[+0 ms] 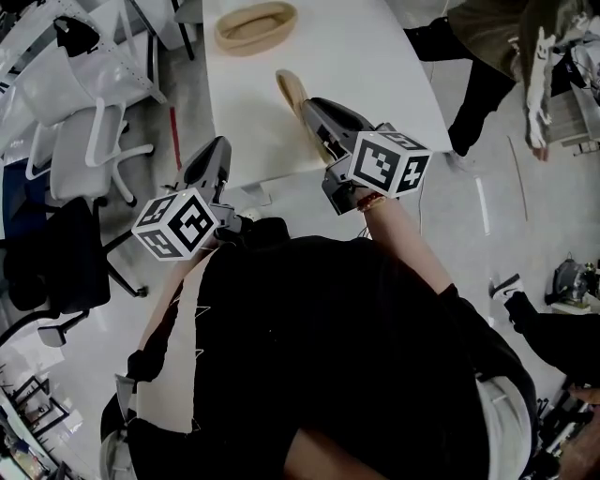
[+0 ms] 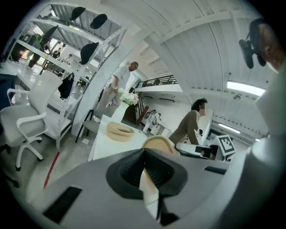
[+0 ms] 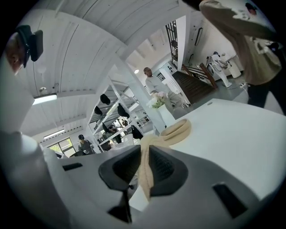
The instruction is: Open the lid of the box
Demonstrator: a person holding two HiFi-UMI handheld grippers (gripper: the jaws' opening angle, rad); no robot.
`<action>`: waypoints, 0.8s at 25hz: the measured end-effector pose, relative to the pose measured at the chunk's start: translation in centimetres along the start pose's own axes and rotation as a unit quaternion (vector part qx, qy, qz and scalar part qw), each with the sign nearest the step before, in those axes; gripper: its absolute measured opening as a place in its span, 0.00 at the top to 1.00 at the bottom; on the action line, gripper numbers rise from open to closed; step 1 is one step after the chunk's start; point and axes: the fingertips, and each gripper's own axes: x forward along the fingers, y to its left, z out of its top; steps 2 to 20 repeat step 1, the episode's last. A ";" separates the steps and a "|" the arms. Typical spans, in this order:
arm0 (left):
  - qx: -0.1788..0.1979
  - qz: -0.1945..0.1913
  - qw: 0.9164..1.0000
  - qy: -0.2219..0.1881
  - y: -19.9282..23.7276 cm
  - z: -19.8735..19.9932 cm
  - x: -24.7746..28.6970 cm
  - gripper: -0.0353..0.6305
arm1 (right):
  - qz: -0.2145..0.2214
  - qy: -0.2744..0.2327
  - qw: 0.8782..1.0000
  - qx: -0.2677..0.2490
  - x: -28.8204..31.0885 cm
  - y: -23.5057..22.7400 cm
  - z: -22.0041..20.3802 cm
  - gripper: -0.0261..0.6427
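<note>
The box (image 1: 255, 25) is a shallow oval tan basket at the far end of the white table (image 1: 375, 66); it also shows in the left gripper view (image 2: 119, 131) and the right gripper view (image 3: 179, 129). Its tan lid (image 1: 291, 94) is off the box and stands on edge over the table's near part. My right gripper (image 1: 311, 111) is shut on the lid's edge, and the lid (image 3: 146, 172) runs between its dark pads. My left gripper (image 1: 218, 150) hangs off the table's near left corner, its jaws a narrow slit apart with nothing in them. It sees the lid (image 2: 159, 143) ahead.
White office chairs (image 1: 84, 150) and a dark chair (image 1: 56, 262) stand on the floor at the left. A person (image 1: 487, 47) stands by the table's right side. Shelving with dark caps (image 2: 89, 47) and other people show far off.
</note>
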 end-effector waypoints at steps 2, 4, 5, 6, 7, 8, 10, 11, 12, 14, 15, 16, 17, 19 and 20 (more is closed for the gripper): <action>0.000 0.000 1.000 0.000 0.0 0.0 0.0 0.93 | 0.000 0.001 1.000 0.000 0.0 0.0 0.0 0.87; 0.000 0.000 1.000 0.000 0.0 0.0 0.0 0.93 | 0.000 0.001 1.000 0.000 0.0 0.0 0.0 0.87; 0.000 0.000 1.000 0.000 0.0 0.0 0.0 0.93 | 0.000 0.001 1.000 0.000 0.0 0.0 0.0 0.87; 0.000 0.000 1.000 0.000 0.0 0.0 0.0 0.93 | 0.000 0.001 1.000 0.000 0.0 0.0 0.0 0.87; 0.000 0.000 1.000 0.000 0.0 0.0 0.0 0.93 | 0.000 0.001 1.000 0.000 0.0 0.0 0.0 0.87; 0.000 0.000 1.000 0.000 0.0 0.0 0.0 0.93 | 0.000 0.001 1.000 0.000 0.0 0.0 0.0 0.87; 0.000 0.000 1.000 0.000 0.0 0.0 0.0 0.93 | 0.000 0.001 1.000 0.000 0.0 0.0 0.0 0.87; 0.000 0.000 1.000 0.000 0.0 0.0 0.0 0.93 | 0.000 0.001 1.000 0.000 0.0 0.0 0.0 0.87; 0.000 0.000 1.000 0.000 0.0 0.0 0.0 0.93 | 0.000 0.001 1.000 0.000 0.0 0.0 0.0 0.87; 0.000 0.000 1.000 0.000 0.0 0.0 0.0 0.93 | 0.000 0.001 1.000 0.000 0.0 0.0 0.0 0.87; 0.000 0.000 1.000 0.000 0.0 0.0 0.0 0.93 | 0.000 0.001 1.000 0.000 0.0 0.0 0.0 0.87; 0.000 0.000 1.000 0.000 0.0 0.0 0.0 0.93 | 0.000 0.001 1.000 0.000 0.0 0.0 0.0 0.87; 0.000 0.000 1.000 0.000 0.0 0.0 0.0 0.93 | 0.000 0.001 1.000 0.000 0.0 0.0 0.0 0.87; 0.000 0.000 1.000 0.000 0.0 0.0 0.0 0.93 | 0.000 0.001 1.000 0.000 0.0 0.0 0.0 0.87; 0.000 0.000 1.000 0.000 0.0 0.0 0.0 0.93 | 0.000 0.001 1.000 0.000 0.0 0.0 0.0 0.87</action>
